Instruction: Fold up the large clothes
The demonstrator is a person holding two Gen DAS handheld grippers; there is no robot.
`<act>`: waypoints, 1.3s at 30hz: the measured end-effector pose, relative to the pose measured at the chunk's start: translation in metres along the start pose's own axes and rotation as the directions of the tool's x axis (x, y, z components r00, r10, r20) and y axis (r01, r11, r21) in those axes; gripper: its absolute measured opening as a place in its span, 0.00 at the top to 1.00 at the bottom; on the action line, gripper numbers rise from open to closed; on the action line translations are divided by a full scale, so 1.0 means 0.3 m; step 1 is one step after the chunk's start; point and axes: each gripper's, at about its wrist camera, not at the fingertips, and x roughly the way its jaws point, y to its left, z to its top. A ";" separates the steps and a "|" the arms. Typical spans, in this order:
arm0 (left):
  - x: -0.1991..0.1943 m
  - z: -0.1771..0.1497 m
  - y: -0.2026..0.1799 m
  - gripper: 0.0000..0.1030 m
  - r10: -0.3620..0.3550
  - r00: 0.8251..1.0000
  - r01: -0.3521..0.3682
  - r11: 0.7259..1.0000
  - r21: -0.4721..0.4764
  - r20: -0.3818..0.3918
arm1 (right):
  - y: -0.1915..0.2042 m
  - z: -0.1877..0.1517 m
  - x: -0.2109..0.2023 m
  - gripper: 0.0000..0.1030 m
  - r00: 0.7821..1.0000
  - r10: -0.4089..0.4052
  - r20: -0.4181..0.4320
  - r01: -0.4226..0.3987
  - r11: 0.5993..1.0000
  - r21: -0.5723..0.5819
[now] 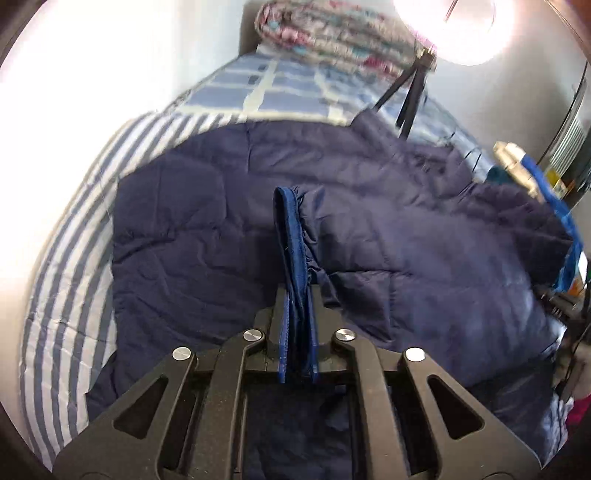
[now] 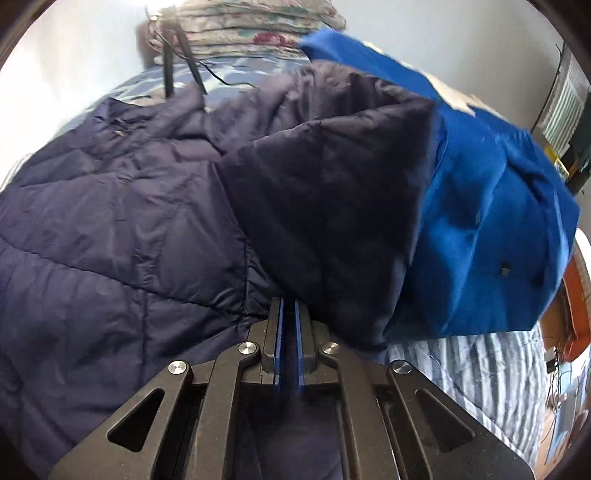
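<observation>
The left gripper [image 1: 296,295] is pinching the blue-trimmed cuff [image 1: 290,229] of the navy jacket [image 1: 221,206] lying on the striped bed [image 1: 70,266]; the right gripper [image 2: 289,314], fingers nearly closed, is clamping its hem, exposing blue lining [image 2: 491,229].

Blue-and-white striped bedsheet [image 1: 70,266] near left, floral folded quilt [image 1: 332,33] far, black tripod [image 1: 410,99], white wall [image 1: 110,66], bright lamp [image 1: 454,26] far right.

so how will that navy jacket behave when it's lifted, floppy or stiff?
Likely floppy: the jacket sags in creases and its cuff droops from the left gripper. Probably light for its bulk, given the puffy quilting. The sheen suggests slippery fabric; the blue lining may slide in the right gripper.
</observation>
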 end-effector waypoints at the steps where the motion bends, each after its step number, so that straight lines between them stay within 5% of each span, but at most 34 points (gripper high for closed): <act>1: 0.015 -0.003 0.011 0.84 0.010 1.000 -0.010 1.000 -0.011 -0.016 | -0.006 -0.005 0.011 0.98 1.000 -0.005 0.006 0.005 1.000 0.009; 6: -0.002 -0.006 0.069 0.67 0.032 0.999 -0.032 0.999 -0.040 0.003 | -0.025 -0.004 0.000 0.98 1.000 0.004 0.017 -0.004 1.000 0.017; 10: -0.058 0.004 0.076 0.66 0.069 0.998 -0.068 0.997 -0.022 0.013 | -0.053 -0.018 -0.055 0.94 0.999 0.047 0.022 -0.048 0.998 0.030; 18: -0.369 -0.061 0.111 0.66 0.068 0.996 -0.071 0.997 0.040 0.059 | -0.154 -0.125 -0.357 0.94 0.987 0.128 0.094 -0.132 0.991 0.032; 19: -0.406 -0.077 0.116 0.58 0.060 0.997 -0.063 0.997 0.043 0.055 | -0.160 -0.138 -0.388 0.94 0.985 0.136 0.102 -0.140 0.990 0.033; 22: -0.548 -0.157 0.130 0.40 0.050 0.996 -0.054 0.997 0.053 0.070 | -0.170 -0.187 -0.530 0.94 0.976 0.160 0.151 -0.166 0.986 0.025; 28: -0.761 -0.335 0.147 0.37 0.021 0.999 -0.023 0.998 0.066 0.029 | -0.209 -0.300 -0.804 0.88 0.933 0.242 0.267 -0.256 0.967 0.019; 32: -0.873 -0.490 0.170 0.32 0.001 1.000 -0.001 0.998 0.063 -0.010 | -0.220 -0.382 -0.945 0.53 0.919 0.239 0.313 -0.250 0.968 -0.006; 39: -0.948 -0.760 0.233 0.31 -0.043 0.992 0.044 0.999 0.008 -0.116 | -0.247 -0.585 -1.112 0.53 0.907 0.315 0.281 -0.323 0.946 -0.017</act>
